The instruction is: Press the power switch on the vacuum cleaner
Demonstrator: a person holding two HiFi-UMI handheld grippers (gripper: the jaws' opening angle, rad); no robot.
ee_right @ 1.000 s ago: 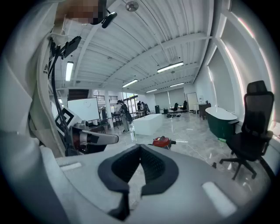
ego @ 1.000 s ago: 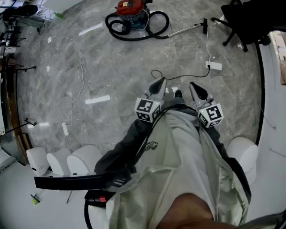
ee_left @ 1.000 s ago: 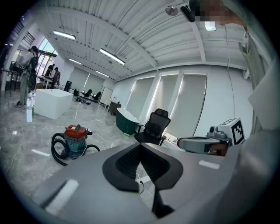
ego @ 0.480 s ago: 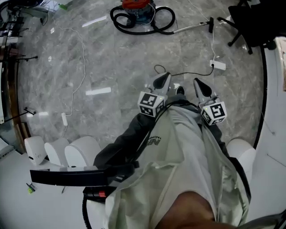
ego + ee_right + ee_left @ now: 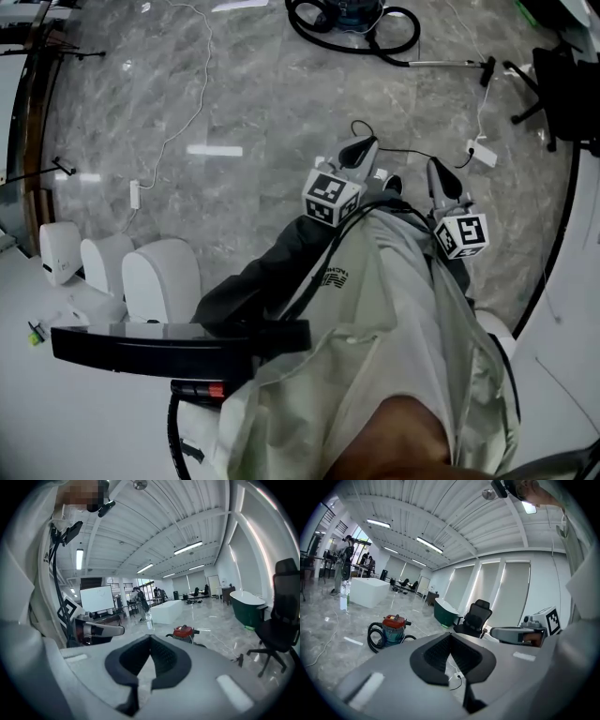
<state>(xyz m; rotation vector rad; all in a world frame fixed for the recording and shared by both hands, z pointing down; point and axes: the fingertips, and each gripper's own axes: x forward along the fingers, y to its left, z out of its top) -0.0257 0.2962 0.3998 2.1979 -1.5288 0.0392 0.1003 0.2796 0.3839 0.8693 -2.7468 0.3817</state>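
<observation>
In the head view, the vacuum cleaner [image 5: 352,11] sits far off on the floor [image 5: 234,112], well apart from the left gripper [image 5: 361,150] and the right gripper [image 5: 441,178]. In the left gripper view, its jaws are pressed together on nothing. The right gripper view shows the same. I think this is the getting-there step. Next, someone must walk close and find the switch.

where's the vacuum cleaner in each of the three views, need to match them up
Head view: the vacuum cleaner sits at the top edge, right of centre, partly cut off.
Left gripper view: on the floor left of centre, beyond the jaws.
Right gripper view: just right of centre, above the jaws.
Shared landmark: the black office chair.
</observation>
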